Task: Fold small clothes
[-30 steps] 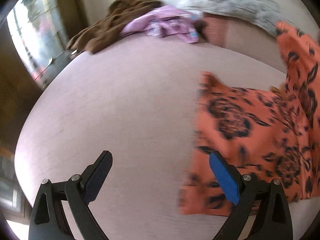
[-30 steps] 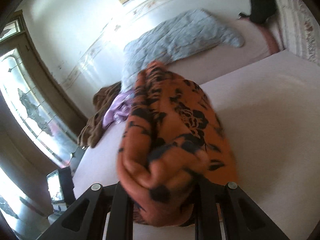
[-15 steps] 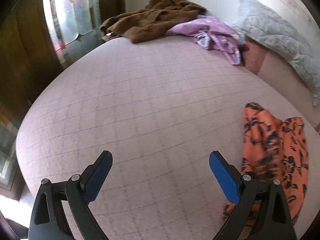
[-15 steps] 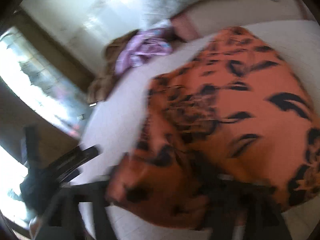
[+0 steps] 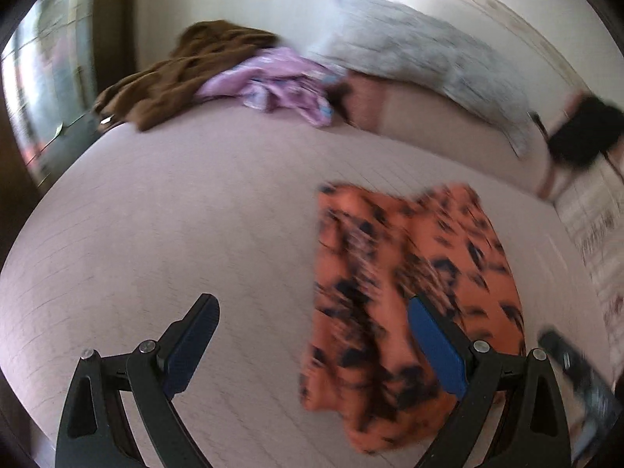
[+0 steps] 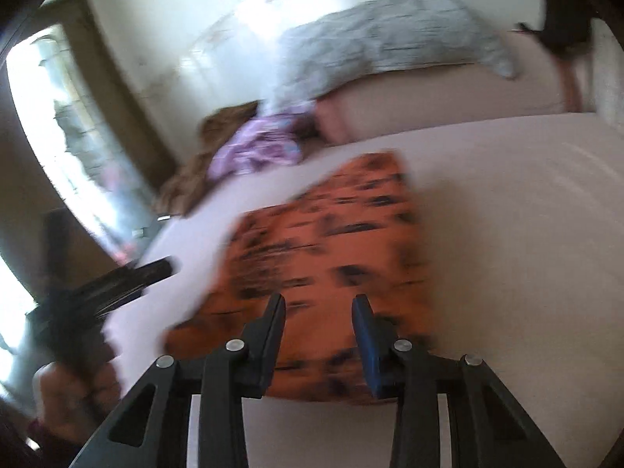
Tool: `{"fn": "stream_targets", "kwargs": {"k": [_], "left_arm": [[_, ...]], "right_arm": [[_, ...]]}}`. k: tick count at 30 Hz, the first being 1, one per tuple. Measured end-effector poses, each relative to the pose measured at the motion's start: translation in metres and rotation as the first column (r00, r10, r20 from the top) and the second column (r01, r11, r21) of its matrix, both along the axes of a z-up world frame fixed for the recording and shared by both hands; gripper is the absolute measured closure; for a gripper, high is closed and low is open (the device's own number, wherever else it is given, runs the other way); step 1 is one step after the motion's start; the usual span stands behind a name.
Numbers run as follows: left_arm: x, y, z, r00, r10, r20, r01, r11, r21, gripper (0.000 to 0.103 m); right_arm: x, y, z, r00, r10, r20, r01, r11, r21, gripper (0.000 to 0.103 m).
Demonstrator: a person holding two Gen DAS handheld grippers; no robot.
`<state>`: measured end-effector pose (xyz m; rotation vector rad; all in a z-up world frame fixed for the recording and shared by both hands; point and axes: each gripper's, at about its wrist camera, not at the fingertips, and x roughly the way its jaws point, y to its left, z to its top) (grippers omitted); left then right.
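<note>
- Released since a second ago, the orange garment with black floral print (image 5: 413,296) now lies spread flat on the pale pink bed cover (image 5: 175,234); earlier it hung bunched in the right gripper (image 6: 319,312).
- That right gripper now has its jaws parted with nothing between them, hovering over the garment's near edge.
- Left gripper (image 5: 312,335) is spread wide and holds nothing; its right blue pad (image 5: 436,351) sits over the garment's left part, its left pad over bare cover.
- Left of the orange garment the bed cover is bare up to the bed's rounded edge; to its right is another bare stretch of cover (image 6: 526,234).
- Beyond the garment, at the far side of the bed, lie a crumpled brown cloth (image 5: 175,74) and a lilac patterned cloth (image 5: 273,82), touching each other, with a grey quilted pillow (image 5: 429,58) to their right.
- Both views are motion-blurred, so the garment's fine folds cannot be made out.
</note>
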<state>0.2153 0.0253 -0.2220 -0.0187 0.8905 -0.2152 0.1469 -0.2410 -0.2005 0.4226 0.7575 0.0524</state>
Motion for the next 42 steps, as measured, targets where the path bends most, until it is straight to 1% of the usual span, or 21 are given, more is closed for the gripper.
{"fn": "stream_targets", "kwargs": {"k": [2, 3, 4, 6, 8, 10, 12, 14, 18, 20, 22, 23, 25, 29, 31, 33, 36, 37, 38, 41, 42], "left_arm": [[-0.005, -0.015, -0.010, 0.999, -0.026, -0.020, 0.027, 0.997, 0.066, 0.005], [-0.006, -0.024, -0.018, 0.999, -0.029, -0.035, 0.034, 0.990, 0.134, 0.005], [-0.006, -0.030, -0.027, 0.999, -0.024, -0.039, 0.032, 0.978, 0.207, 0.005], [-0.004, -0.036, -0.039, 1.000, -0.012, -0.024, 0.019, 0.948, 0.317, 0.005], [-0.002, -0.035, -0.040, 1.000, -0.015, 0.001, 0.014, 0.942, 0.336, 0.005], [0.003, -0.036, -0.041, 0.999, -0.015, 0.036, 0.001, 0.934, 0.357, 0.005], [0.009, -0.039, -0.041, 0.998, -0.009, 0.069, -0.019, 0.918, 0.395, 0.005], [0.019, -0.040, -0.043, 0.997, -0.001, 0.083, -0.032, 0.917, 0.398, 0.005], [0.026, -0.041, -0.052, 0.998, 0.017, 0.061, -0.039, 0.922, 0.385, 0.004], [0.027, -0.040, -0.050, 0.998, 0.022, 0.052, -0.040, 0.924, 0.379, 0.004], [0.029, -0.038, -0.049, 0.999, 0.032, 0.038, -0.044, 0.932, 0.360, 0.004], [0.030, -0.037, -0.050, 0.999, 0.033, 0.036, -0.044, 0.934, 0.354, 0.004], [0.030, -0.037, -0.049, 0.999, 0.031, 0.035, -0.041, 0.935, 0.353, 0.004], [0.032, -0.036, -0.049, 0.999, 0.024, 0.037, -0.035, 0.934, 0.355, 0.004], [0.031, -0.035, -0.049, 0.999, 0.018, 0.036, -0.029, 0.935, 0.353, 0.004], [0.031, -0.034, -0.049, 0.999, 0.012, 0.035, -0.023, 0.937, 0.348, 0.004], [0.032, -0.033, -0.050, 1.000, 0.004, 0.028, -0.013, 0.945, 0.328, 0.004], [0.032, -0.032, -0.050, 1.000, 0.004, 0.028, -0.012, 0.946, 0.324, 0.004], [0.033, -0.032, -0.050, 1.000, 0.002, 0.027, -0.011, 0.947, 0.322, 0.004], [0.033, -0.032, -0.050, 1.000, 0.000, 0.023, -0.007, 0.948, 0.317, 0.004], [0.033, -0.031, -0.050, 1.000, -0.002, 0.022, -0.005, 0.949, 0.315, 0.004]], "right_arm": [[0.006, -0.011, -0.015, 0.998, -0.035, -0.047, 0.036, 0.999, 0.008, 0.065], [0.010, -0.013, -0.025, 0.996, -0.034, -0.088, 0.036, 0.999, 0.023, 0.065], [0.013, -0.014, -0.037, 0.991, -0.020, -0.134, 0.028, 0.998, 0.056, 0.065], [0.012, -0.005, -0.046, 0.988, -0.021, -0.156, 0.033, 0.996, 0.078, 0.065], [0.008, 0.005, -0.046, 0.990, -0.018, -0.137, 0.028, 0.997, 0.071, 0.065], [0.009, 0.010, -0.048, 0.991, -0.014, -0.135, 0.030, 0.993, 0.117, 0.064], [0.012, 0.011, -0.052, 0.990, 0.001, -0.140, 0.021, 0.988, 0.152, 0.064], [0.015, 0.015, -0.053, 0.991, 0.019, -0.135, 0.000, 0.990, 0.139, 0.064], [0.017, 0.013, -0.055, 0.987, 0.081, -0.140, -0.070, 0.994, 0.087, 0.064], [0.021, 0.009, -0.043, 0.979, 0.124, -0.163, -0.115, 0.991, 0.068, 0.065], [0.023, 0.002, -0.026, 0.982, 0.141, -0.125, -0.134, 0.989, 0.063, 0.065], [0.028, -0.002, -0.016, 0.987, 0.135, -0.090, -0.131, 0.990, 0.053, 0.065], [0.042, -0.009, -0.001, 0.991, 0.117, -0.062, -0.114, 0.993, 0.040, 0.065], [0.077, -0.012, 0.008, 0.995, 0.084, -0.047, -0.083, 0.996, 0.026, 0.065], [0.095, -0.013, 0.004, 0.995, 0.076, -0.065, -0.073, 0.996, 0.046, 0.065], [0.118, -0.012, -0.011, 0.993, 0.056, -0.105, -0.050, 0.997, 0.062, 0.065], [0.147, -0.011, -0.053, 0.972, 0.056, -0.230, -0.041, 0.997, 0.070, 0.064], [0.149, -0.012, -0.058, 0.974, 0.047, -0.223, -0.032, 0.997, 0.072, 0.065], [0.150, -0.012, -0.055, 0.976, 0.047, -0.212, -0.033, 0.997, 0.069, 0.065], [0.154, -0.010, -0.045, 0.971, 0.050, -0.235, -0.039, 0.998, 0.049, 0.065], [0.155, -0.010, -0.040, 0.973, 0.052, -0.224, -0.043, 0.998, 0.043, 0.065]]}}
